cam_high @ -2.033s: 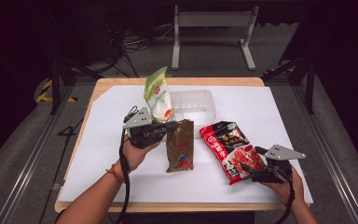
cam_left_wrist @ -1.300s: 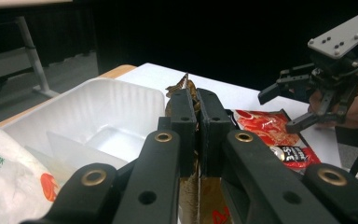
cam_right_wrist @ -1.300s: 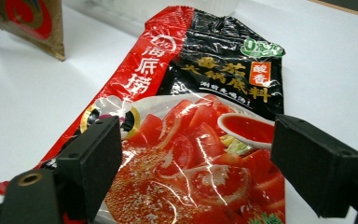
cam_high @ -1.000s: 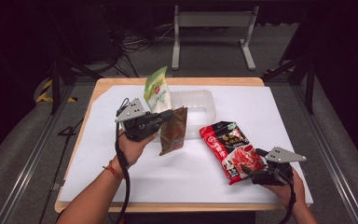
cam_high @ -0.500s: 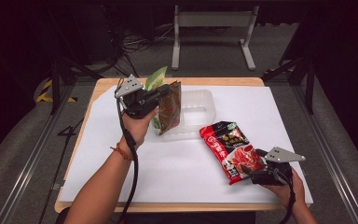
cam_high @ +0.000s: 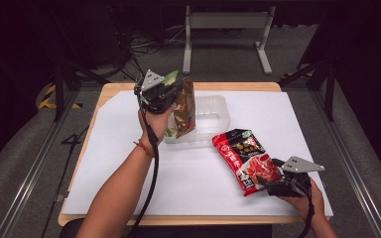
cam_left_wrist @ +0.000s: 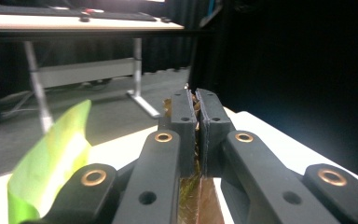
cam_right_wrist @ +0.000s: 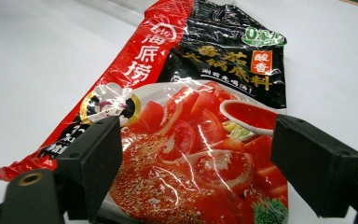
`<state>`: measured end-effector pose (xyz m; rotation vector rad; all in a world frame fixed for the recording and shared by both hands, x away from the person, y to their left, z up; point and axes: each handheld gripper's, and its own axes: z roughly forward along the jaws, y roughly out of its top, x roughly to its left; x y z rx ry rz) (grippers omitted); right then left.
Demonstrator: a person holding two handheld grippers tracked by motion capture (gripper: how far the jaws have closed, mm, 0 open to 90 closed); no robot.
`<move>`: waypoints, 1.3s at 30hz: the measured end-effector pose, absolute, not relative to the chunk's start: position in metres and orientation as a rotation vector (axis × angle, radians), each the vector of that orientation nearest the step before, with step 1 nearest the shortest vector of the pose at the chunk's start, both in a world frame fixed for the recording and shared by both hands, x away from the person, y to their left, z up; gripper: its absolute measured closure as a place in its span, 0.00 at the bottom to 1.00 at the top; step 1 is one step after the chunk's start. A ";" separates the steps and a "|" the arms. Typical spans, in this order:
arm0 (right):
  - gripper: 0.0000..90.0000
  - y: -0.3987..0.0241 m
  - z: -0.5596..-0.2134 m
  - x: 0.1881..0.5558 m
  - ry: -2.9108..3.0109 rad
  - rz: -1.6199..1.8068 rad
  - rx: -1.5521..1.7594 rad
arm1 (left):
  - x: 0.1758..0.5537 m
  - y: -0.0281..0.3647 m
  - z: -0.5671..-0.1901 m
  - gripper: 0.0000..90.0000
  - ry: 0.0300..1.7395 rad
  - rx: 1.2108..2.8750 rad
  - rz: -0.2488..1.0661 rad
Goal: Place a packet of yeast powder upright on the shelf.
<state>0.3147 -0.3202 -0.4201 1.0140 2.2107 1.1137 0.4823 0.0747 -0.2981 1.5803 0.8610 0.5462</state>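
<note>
Red-and-black pouch [cam_right_wrist: 205, 140], Chinese lettering, green "0" badge, tomato picture

Green packet [cam_high: 171, 78] beside clear plastic tray [cam_high: 213, 111] on white table [cam_high: 188, 173].

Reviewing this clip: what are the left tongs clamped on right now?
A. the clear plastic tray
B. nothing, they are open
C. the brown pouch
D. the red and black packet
C: the left tongs are shut on the top edge of the brown pouch, held upright over the clear plastic tray; the left gripper view shows brown foil pinched between the jaws.
</note>
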 end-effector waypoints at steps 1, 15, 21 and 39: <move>0.19 -0.320 -0.420 0.315 2.211 1.113 1.013 | 0.484 0.073 -0.297 0.97 0.873 1.583 0.577; 0.19 -0.321 -0.421 0.315 2.216 1.113 1.014 | 0.513 0.066 -0.289 0.97 0.953 1.576 0.617; 0.19 -0.321 -0.422 0.315 2.218 1.113 1.018 | 0.521 0.067 -0.286 0.96 0.969 1.528 0.604; 0.19 -0.321 -0.422 0.315 2.224 1.108 1.013 | 0.515 0.046 -0.316 0.67 0.779 1.728 0.487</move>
